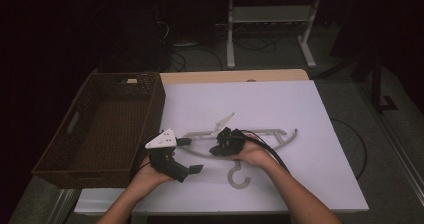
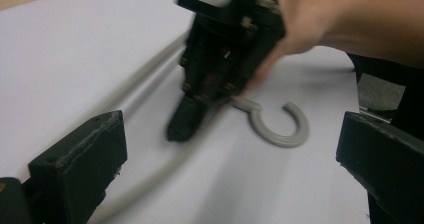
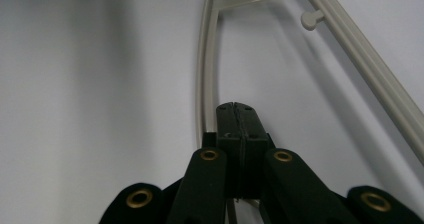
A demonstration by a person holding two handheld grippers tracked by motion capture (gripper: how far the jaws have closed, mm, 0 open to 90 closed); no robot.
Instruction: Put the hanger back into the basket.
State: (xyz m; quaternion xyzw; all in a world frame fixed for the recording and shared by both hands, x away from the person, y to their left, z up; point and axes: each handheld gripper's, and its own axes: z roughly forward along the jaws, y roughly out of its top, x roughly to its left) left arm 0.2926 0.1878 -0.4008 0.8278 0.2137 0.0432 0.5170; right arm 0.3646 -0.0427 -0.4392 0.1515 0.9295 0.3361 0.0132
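Hanger is pinned beside the basket by the clenched right gripper, steadied for the gaping, empty left gripper.

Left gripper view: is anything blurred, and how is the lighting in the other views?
Left gripper view: the right tongs and hand are motion-smeared, the hanger hook soft. Right gripper view: sharp, evenly lit. High view: dim, the room beyond the table nearly black.
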